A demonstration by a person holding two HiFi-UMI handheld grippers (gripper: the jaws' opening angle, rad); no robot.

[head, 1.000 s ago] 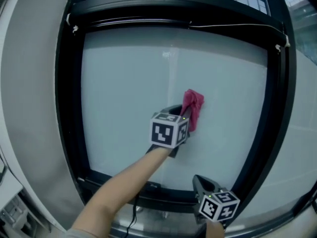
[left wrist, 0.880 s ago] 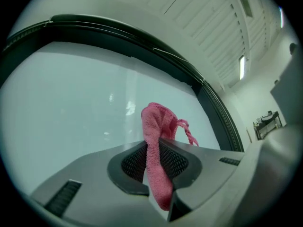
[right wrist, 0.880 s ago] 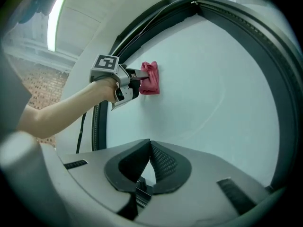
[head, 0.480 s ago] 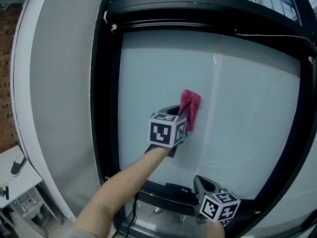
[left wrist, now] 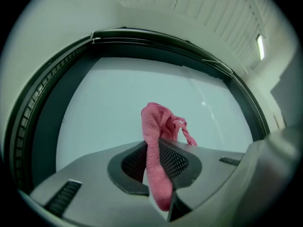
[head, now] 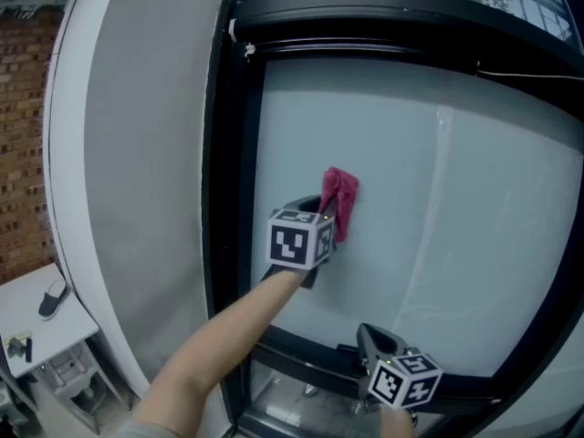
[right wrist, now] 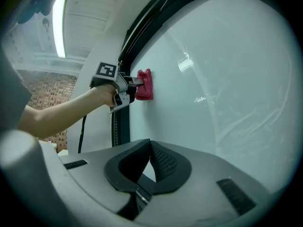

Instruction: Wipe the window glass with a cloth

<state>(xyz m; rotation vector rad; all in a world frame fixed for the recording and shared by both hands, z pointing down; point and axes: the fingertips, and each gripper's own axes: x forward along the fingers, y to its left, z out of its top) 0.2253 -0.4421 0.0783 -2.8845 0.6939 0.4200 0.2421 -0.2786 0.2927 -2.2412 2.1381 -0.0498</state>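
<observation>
Pale window glass (head: pixel 438 199) ahead: left tool (head: pixel 327 210), clamped on the pink cloth (head: pixel 340 194), has swept toward the glass's left edge, wiping's under way; right tool (head: pixel 368 332) idles closed, empty.

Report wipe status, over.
Left gripper shut on pink cloth, cloth against window glass. Right gripper shut, empty, low near black frame. Nothing in the way.

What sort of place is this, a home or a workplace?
Indoors, perhaps a workshop or office: large window glass in a black frame, a brick wall, a ceiling strip light.
</observation>
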